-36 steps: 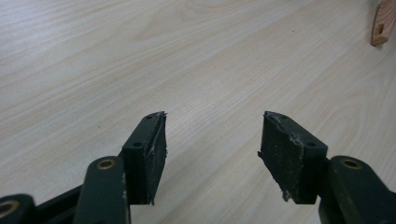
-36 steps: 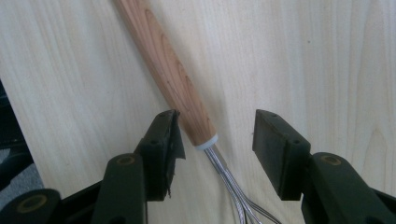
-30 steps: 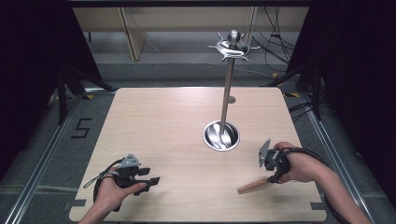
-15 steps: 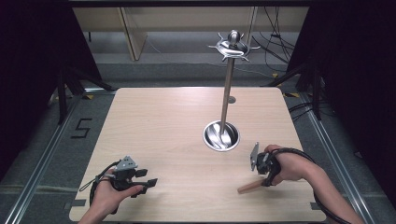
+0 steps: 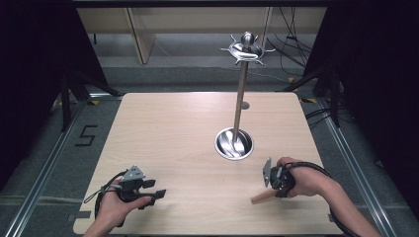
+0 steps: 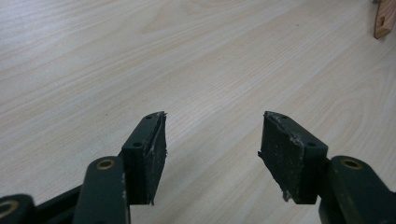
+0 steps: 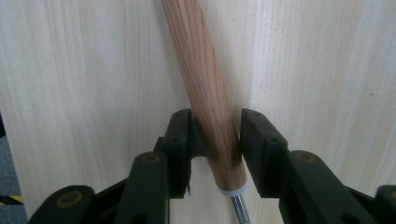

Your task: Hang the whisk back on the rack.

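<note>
Right gripper (image 7: 217, 140) at lower right of the high view has just been closing its 2 jaws onto the wooden handle (image 7: 205, 93) lying flat on the table (image 5: 188, 133), gripped near the metal end w/ the long end free, so it may pivot/slip when lifted; left gripper (image 6: 212, 140) wide, empty.

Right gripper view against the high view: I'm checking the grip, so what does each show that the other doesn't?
Right gripper view: the right gripper's jaws have just been closing and sit against both sides of the wooden handle, near its white collar and metal shank.

High view: the metal stand rising from its round base, the left gripper open over bare table, both hands.

Both: the handle lying on the wooden table.
</note>
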